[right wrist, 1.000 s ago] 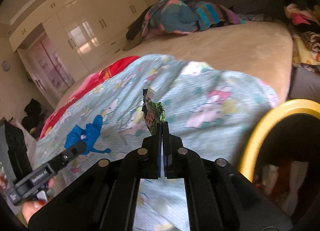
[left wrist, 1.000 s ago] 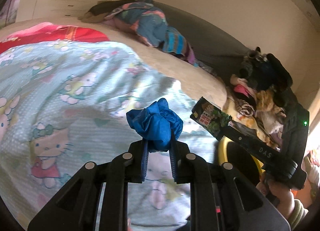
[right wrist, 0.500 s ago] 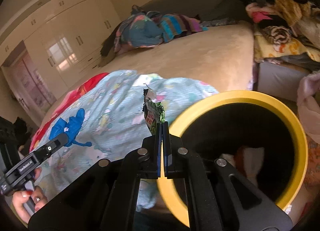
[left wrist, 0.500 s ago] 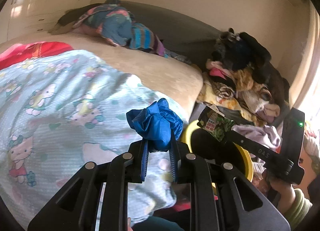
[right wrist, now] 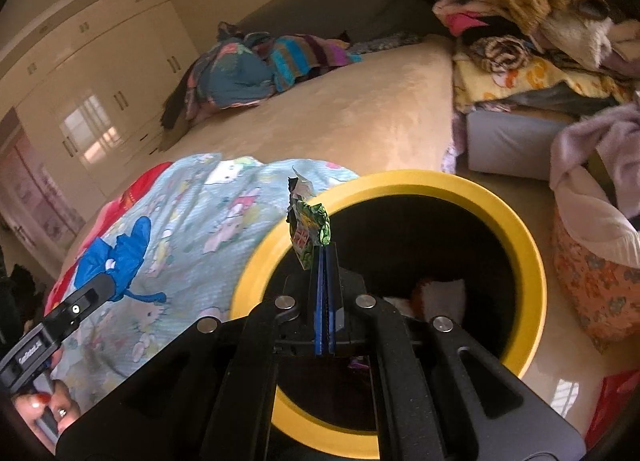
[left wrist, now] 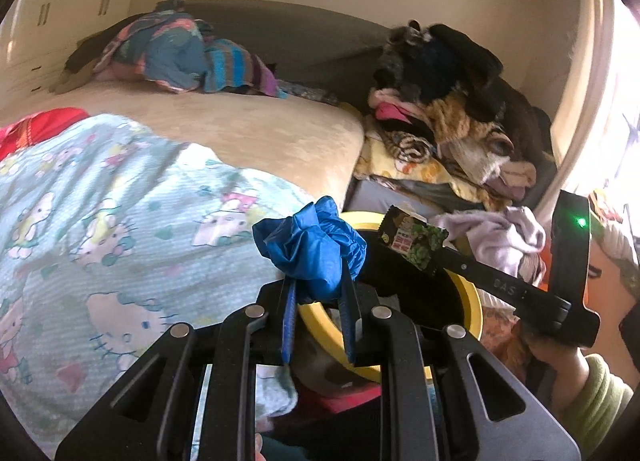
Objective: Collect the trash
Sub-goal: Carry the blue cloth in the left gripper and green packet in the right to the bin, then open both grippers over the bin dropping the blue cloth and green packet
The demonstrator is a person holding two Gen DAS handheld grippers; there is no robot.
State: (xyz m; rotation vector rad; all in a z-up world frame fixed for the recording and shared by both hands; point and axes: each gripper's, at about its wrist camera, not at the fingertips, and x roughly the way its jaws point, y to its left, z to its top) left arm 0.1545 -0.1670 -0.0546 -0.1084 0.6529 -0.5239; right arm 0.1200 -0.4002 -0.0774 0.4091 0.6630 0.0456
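With my right gripper (right wrist: 323,249) clamped on the snack wrapper (right wrist: 307,227) above the yellow bin (right wrist: 516,229), I judge the drop imminent. My left gripper (left wrist: 318,281), pinching the blue glove (left wrist: 310,247), goes next; each needs its jaws released over the opening.

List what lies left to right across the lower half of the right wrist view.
Left tool holding the blue glove → Hello Kitty blanket → snack wrapper in the right tool → yellow-rimmed bin → floral basket.

Both wrist cameras look forward along their fingers, close above the yellow bin (right wrist: 524,249) (left wrist: 472,301); both share the bed (left wrist: 280,137) (right wrist: 360,109).
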